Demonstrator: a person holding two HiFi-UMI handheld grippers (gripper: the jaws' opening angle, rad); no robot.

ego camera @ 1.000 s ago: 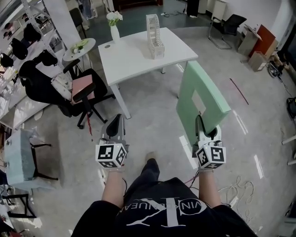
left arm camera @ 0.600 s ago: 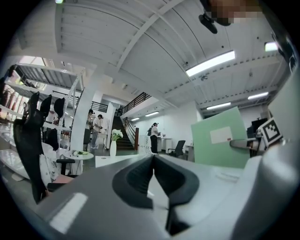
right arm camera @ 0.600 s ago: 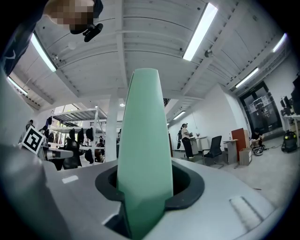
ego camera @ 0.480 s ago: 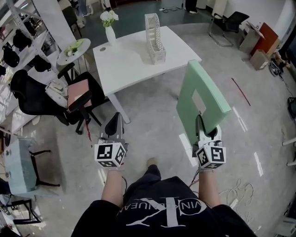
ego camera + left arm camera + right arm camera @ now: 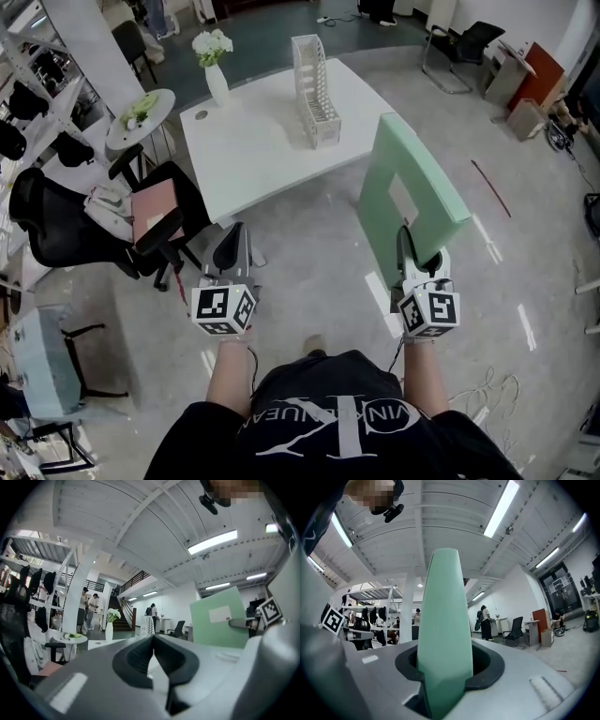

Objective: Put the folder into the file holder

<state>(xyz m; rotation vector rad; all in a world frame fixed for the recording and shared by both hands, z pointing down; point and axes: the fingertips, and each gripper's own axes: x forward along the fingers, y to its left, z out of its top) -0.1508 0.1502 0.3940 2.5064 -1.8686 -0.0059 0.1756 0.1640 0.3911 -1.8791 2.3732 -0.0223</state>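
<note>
**Green folder held upright short of the white table**

The right gripper (image 5: 406, 240) is clamped on the lower edge of a pale green folder (image 5: 411, 192). Its jaws stand partly apart with the folder's thickness filling the gap, and the pads press on both faces. The folder stands upright in the air, off the near right corner of the white table (image 5: 246, 150) and over the floor, not touching the tabletop. A white label shows on its broad face.

The white slotted file holder (image 5: 312, 92) stands upright toward the table's far side, well apart from the folder. A white vase of flowers (image 5: 214, 67) stands at the table's far left corner.

The left gripper (image 5: 233, 242) hangs off the table's near left edge, its jaws brought together with nothing between them.
</note>
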